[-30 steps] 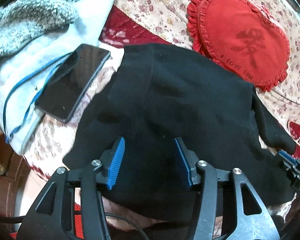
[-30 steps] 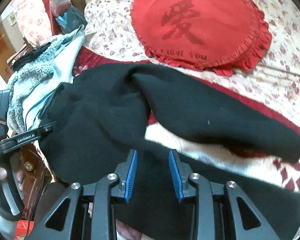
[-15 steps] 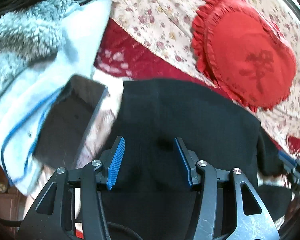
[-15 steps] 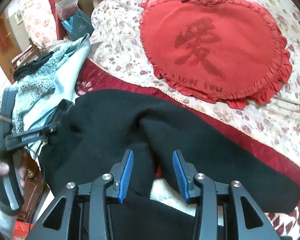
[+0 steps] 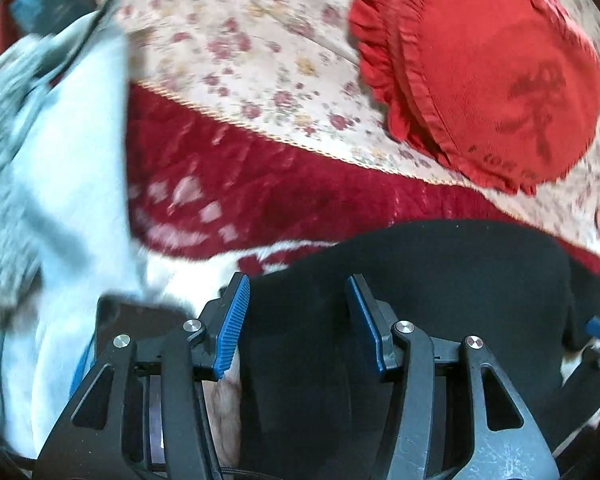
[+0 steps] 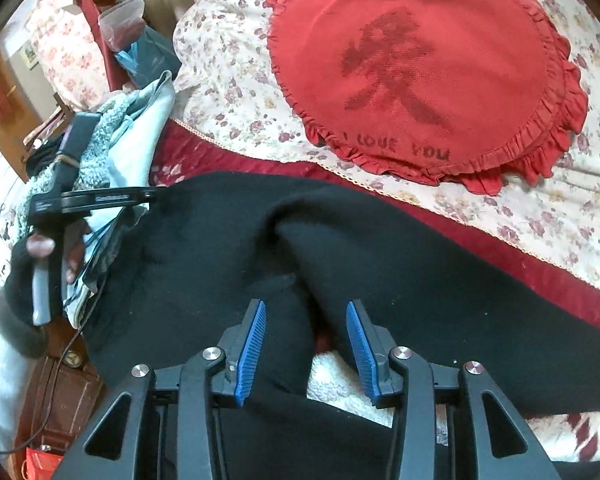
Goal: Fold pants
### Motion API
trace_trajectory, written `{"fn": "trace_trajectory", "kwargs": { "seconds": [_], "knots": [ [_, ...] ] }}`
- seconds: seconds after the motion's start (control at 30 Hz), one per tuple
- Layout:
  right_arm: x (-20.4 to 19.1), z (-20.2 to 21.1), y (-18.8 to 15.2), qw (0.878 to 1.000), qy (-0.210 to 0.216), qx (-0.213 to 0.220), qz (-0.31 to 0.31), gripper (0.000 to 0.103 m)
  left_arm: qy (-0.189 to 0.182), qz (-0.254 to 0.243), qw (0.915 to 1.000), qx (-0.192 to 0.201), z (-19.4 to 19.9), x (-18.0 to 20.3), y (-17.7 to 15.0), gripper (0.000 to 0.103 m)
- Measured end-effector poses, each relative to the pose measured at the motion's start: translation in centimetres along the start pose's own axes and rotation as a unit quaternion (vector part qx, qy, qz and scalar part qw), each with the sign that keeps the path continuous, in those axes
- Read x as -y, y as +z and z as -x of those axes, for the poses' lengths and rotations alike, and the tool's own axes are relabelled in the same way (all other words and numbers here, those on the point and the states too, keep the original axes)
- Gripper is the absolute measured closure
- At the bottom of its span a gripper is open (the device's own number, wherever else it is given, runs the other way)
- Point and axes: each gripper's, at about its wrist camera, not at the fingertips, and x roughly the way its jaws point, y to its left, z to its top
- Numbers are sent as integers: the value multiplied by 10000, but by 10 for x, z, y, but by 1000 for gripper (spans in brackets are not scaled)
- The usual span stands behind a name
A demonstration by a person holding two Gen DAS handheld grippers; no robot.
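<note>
Right wrist view: black pants point(image 6: 400, 264) spread on the bed, just below the red heart cushion point(image 6: 420, 64), one leg lapped across toward the lower right, a ridge of cloth running up the middle. Not a tidy fold yet; probably early to midway, with legs to align and halving still to do. Right gripper point(image 6: 306, 344) poised over that ridge, jaws parted and still widening, cloth lying between but not pinched. Left wrist view, blurred: left gripper point(image 5: 296, 320) over the pants' edge point(image 5: 440, 280) below the cushion point(image 5: 492, 68), jaws spread wide, nothing clamped. Readable on cushion: "I LOVE YOU" under a large dark Chinese character. Left of the cushion, at the pants' far-left edge, a hand point(image 6: 52, 252) on the other gripper's handle; small white label there, too blurred to read. Pale fleece garment point(image 6: 140, 128) left of cushion, beside the pants.
</note>
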Motion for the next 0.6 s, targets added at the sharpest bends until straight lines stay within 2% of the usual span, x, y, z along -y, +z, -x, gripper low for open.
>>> {"fn": "trace_trajectory", "kwargs": {
  "seconds": [0.27,0.4,0.53,0.6],
  "knots": [
    [6,-3,0,9999,112,32,-84,62,-237,-664,9971,-283,-26,10,23,53],
    [9,-5,-2,9999,118,-13,-101,62,-542,-792,9952,-180,-19,8,30,53],
    [14,-8,-1,9997,139,0,-193,61,-502,-1175,9907,-476,-34,17,33,53],
    [15,-9,0,9996,174,-8,-225,61,-672,-1249,9883,-556,-38,20,33,53]
  ]
}}
